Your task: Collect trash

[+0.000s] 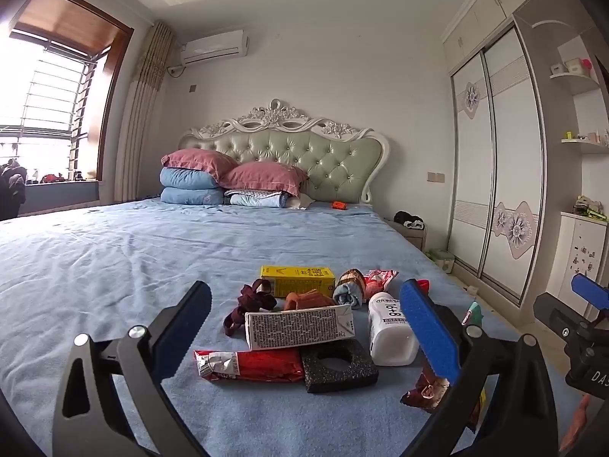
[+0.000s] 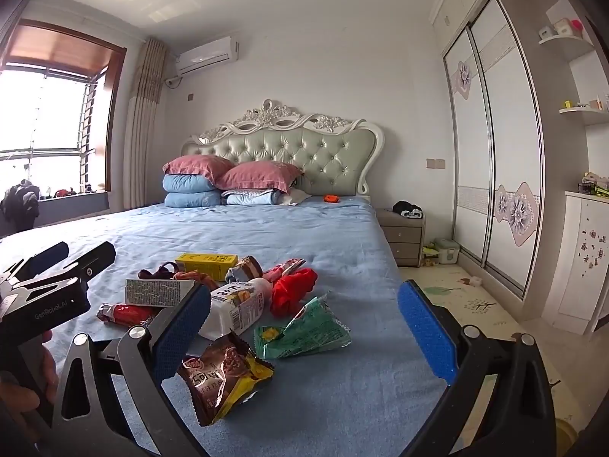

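Trash and clothes lie in a heap on the blue bed [image 1: 114, 259]. In the left wrist view: a white carton [image 1: 298, 325], a red wrapper [image 1: 247, 365], a black foam block [image 1: 338, 369], a white bottle [image 1: 388, 329], a yellow box [image 1: 297, 280] and a brown wrapper [image 1: 430, 388]. My left gripper [image 1: 304, 327] is open and empty, just short of the heap. In the right wrist view: the brown wrapper [image 2: 224, 377], a green wrapper [image 2: 304, 331], the bottle [image 2: 238, 304] and a red cloth [image 2: 293, 289]. My right gripper [image 2: 304, 331] is open and empty above them.
Pillows [image 1: 228, 175] and folded quilts lie at the headboard [image 1: 285, 144]. A small orange thing [image 1: 338, 205] lies near them. A nightstand [image 2: 403, 240] and sliding wardrobe [image 2: 491, 152] stand to the right. The bed's right edge drops to the floor mat [image 2: 468, 304].
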Demonstrator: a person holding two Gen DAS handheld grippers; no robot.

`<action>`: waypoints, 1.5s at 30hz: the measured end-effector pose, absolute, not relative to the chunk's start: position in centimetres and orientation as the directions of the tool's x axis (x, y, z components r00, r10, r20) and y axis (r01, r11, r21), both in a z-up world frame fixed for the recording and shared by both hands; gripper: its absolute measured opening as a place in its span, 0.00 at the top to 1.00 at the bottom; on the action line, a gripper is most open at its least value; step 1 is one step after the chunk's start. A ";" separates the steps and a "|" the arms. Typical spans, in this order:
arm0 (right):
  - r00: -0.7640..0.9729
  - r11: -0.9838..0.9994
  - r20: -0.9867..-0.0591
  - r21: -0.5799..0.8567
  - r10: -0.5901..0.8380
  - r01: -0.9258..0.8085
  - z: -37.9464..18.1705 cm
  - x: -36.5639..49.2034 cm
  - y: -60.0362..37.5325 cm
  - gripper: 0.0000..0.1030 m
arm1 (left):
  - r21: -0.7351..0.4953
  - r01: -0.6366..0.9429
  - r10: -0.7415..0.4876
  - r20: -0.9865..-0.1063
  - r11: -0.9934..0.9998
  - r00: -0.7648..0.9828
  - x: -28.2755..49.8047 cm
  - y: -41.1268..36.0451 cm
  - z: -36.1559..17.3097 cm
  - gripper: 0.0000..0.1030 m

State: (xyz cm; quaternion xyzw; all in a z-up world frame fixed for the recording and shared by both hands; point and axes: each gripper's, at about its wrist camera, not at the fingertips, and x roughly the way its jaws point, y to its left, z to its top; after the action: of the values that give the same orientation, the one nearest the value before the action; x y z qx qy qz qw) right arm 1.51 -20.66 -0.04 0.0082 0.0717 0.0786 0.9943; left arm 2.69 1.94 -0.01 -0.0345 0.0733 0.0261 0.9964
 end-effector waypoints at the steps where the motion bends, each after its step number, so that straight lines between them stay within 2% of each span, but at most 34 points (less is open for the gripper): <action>1: 0.977 0.988 -0.144 0.019 0.156 -0.155 -0.1 1.5 -20.5 0.08 | -0.072 -0.059 0.047 -0.150 0.996 0.988 2.7 2.1 0.0 0.04; 13: 0.977 0.989 -0.153 -0.008 0.146 -0.149 -0.3 1.6 -20.0 0.08 | -0.093 -0.060 0.046 -0.146 0.994 0.988 2.4 2.0 0.1 0.04; 25: 0.977 0.989 -0.159 -0.010 0.144 -0.147 -0.3 1.9 -19.9 0.08 | -0.039 -0.066 0.060 -0.132 0.997 0.989 2.2 0.8 0.0 0.04; 45: 0.976 0.989 -0.165 -0.010 0.142 -0.146 -0.5 2.1 -19.9 0.08 | -0.061 -0.063 0.054 -0.138 0.996 0.989 2.5 1.4 -0.3 0.04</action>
State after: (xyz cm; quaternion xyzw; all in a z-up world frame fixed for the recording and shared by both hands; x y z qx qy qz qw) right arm 2.11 -19.86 -0.49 -0.0112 0.0820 0.0725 0.9939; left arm 2.49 1.36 -0.29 -0.0325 0.0680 0.0294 0.9967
